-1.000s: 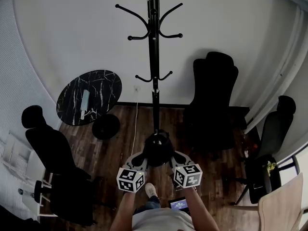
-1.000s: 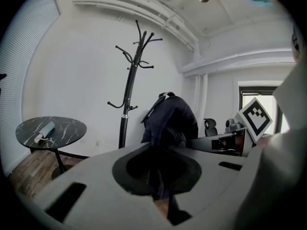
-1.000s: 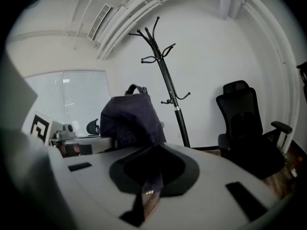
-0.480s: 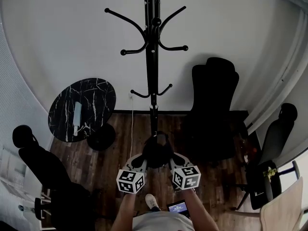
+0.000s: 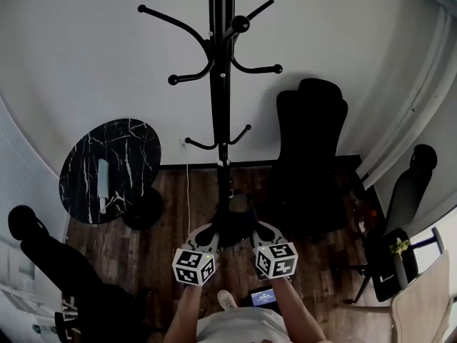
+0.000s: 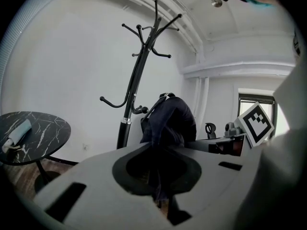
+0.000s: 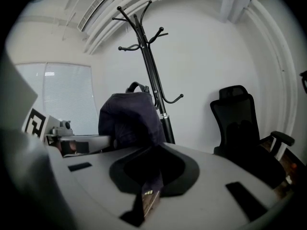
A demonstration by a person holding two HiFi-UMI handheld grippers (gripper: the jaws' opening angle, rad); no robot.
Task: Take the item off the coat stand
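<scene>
Well, the white wall (image 5: 93,48) behind the stand (image 5: 220,84) and the dark plank floor (image 5: 164,191) under it show together only in the head view. The stand is a thin black metal pole with two tiers of curved, ball-tipped hooks. Right of the stand is a black high-backed chair (image 5: 310,148), which my right gripper view also shows. Left of the stand is a round table (image 5: 107,166) with a black, white-veined top, which my left gripper view also shows.

The item (image 5: 232,224) is dark, soft cloth with a small loop on top. It hangs low in front of the stand's pole, below the lower hooks, strung between my two tools. My left gripper (image 6: 160,195) has its jaws pressed together on a fold of that cloth. My right gripper (image 7: 146,195) pinches the other side the same way. From above, both jaw pairs vanish under the item, and only the gripper views show the pinch. Each gripper view also catches the other tool's checkered cube (image 6: 256,123).
</scene>
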